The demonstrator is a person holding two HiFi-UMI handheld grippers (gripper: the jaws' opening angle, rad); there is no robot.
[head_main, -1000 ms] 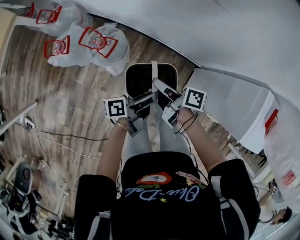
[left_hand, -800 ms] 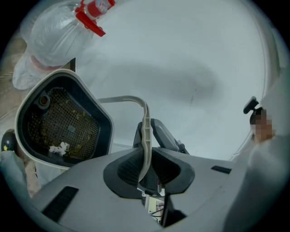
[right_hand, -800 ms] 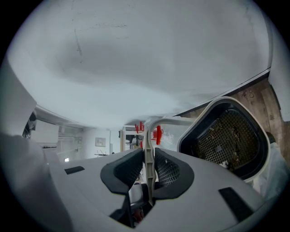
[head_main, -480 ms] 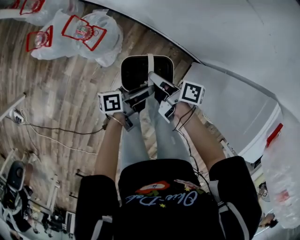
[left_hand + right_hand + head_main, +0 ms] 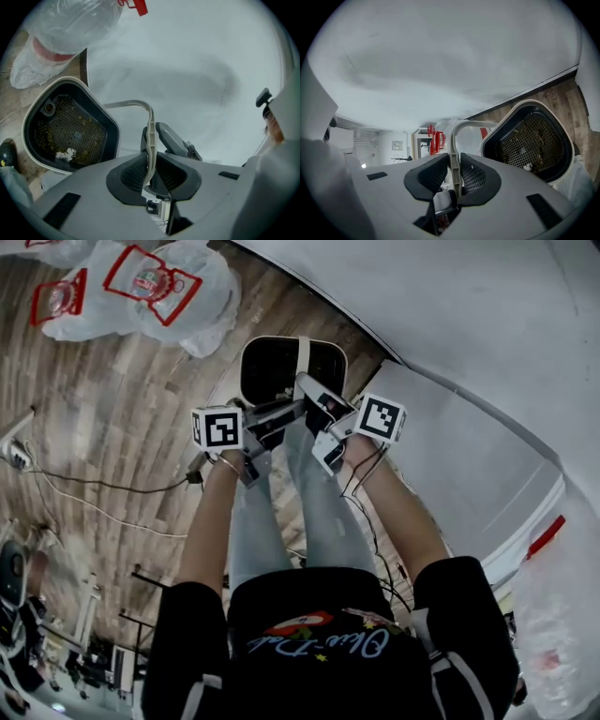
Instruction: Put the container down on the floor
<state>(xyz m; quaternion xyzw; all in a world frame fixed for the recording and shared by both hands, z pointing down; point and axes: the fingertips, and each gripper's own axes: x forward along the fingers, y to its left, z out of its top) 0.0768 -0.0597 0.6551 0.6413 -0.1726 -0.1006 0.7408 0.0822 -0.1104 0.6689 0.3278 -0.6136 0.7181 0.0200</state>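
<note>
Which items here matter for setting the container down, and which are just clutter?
Job:
- container
- its handle
- left gripper and right gripper, both shut on the handle
- wooden floor

Lying about:
- plastic bags
- cables

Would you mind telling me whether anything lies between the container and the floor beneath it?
Nothing visible does. The container hangs over wooden floor; the plastic bags lie well off to the side. The spot directly beneath it is hidden.
</note>
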